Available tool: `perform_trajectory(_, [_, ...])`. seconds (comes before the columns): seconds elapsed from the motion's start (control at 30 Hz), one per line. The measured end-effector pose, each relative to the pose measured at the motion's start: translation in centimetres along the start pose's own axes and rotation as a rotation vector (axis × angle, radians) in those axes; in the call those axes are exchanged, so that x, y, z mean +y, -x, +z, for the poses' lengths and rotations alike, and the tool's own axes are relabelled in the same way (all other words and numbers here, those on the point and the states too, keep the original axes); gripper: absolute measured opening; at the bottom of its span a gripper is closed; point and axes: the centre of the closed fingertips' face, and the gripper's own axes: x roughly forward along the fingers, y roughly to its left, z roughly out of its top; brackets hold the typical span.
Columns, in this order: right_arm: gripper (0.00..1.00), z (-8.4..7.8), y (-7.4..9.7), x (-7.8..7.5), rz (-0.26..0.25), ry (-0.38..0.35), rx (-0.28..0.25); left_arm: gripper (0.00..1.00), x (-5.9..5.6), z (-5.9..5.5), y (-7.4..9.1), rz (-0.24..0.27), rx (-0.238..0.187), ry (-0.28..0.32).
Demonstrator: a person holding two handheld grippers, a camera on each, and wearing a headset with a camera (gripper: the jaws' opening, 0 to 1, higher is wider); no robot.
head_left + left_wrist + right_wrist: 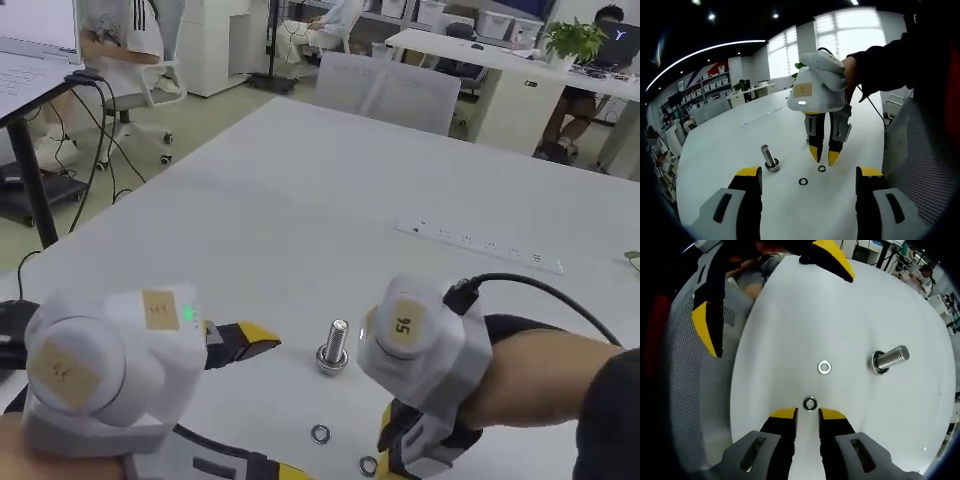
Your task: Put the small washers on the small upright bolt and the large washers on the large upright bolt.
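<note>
One silver upright bolt (333, 345) (770, 157) (888, 360) stands on the white table (300, 190). Two small washers lie flat in front of it. One washer (320, 433) (803, 181) (824, 367) is loose between the grippers. The other washer (368, 465) (822, 168) (810, 403) lies just beyond the tips of my right gripper (388, 452) (823, 156) (808, 413), which points down at the table with a narrow gap and nothing between its jaws. My left gripper (275, 405) (809, 172) (767, 295) hovers wide open facing the right one, holding nothing.
A white power strip (480, 245) lies farther back on the table. A chair (385, 90) stands at the far edge. A dark desk (30, 70) with cables is on the left, and people sit at desks in the background.
</note>
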Motion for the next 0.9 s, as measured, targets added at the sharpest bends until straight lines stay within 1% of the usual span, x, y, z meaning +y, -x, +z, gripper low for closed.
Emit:
perform_trajectory(0.13, [0.19,0.14,0.05,0.12,0.004,-0.007,-0.007,0.76,-0.06,-0.03,0.00,-0.002,0.002,0.000])
perform_trajectory(0.5, [0.20,-0.25,-0.20,0.06,0.002,-0.007,0.003,0.76,-0.23,-0.02,-0.13,-0.007,0.000,0.000])
perform_trajectory(0.73, [0.21,0.02,-0.06,0.11,0.002,-0.012,-0.005,0.76,-0.33,-0.11,-0.14,-0.011,0.000,-0.001])
perform_trajectory(0.9, [0.22,-0.16,0.09,0.05,-0.003,-0.019,-0.002,0.76,-0.43,-0.09,-0.16,-0.017,0.000,-0.004])
